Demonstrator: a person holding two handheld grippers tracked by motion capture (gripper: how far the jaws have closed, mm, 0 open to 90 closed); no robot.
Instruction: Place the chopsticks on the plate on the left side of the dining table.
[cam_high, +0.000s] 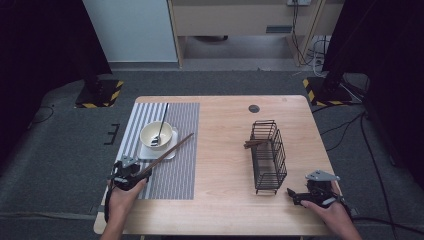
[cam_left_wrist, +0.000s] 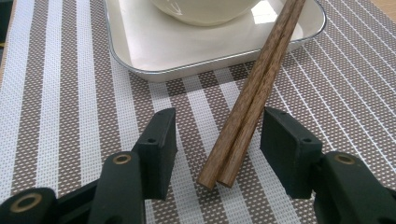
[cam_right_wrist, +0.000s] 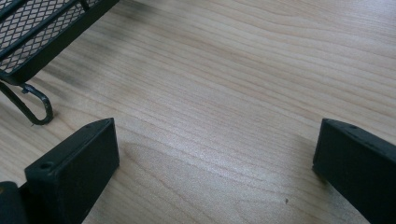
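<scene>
A pair of dark wooden chopsticks (cam_high: 167, 150) lies slanted on the striped placemat (cam_high: 175, 175), its far end resting on the rim of a square white plate (cam_high: 145, 154). On the plate stands a cream bowl (cam_high: 156, 134) with a dark-handled spoon (cam_high: 163, 117) in it. My left gripper (cam_high: 127, 172) is at the chopsticks' near end. In the left gripper view the chopsticks (cam_left_wrist: 247, 112) lie between the jaws of the left gripper (cam_left_wrist: 219, 121), which is open, with gaps on both sides. My right gripper (cam_high: 296, 195) rests open on the bare wood, just right of the black wire basket (cam_high: 269, 155).
The wire basket holds a brown stick-like piece (cam_high: 254, 143) poking out at its left side. In the right gripper view the right gripper (cam_right_wrist: 217, 130) is open over wood, with the basket's corner (cam_right_wrist: 37, 32) at upper left. The wooden table (cam_high: 225, 150) has a round grommet (cam_high: 254, 108) at the back.
</scene>
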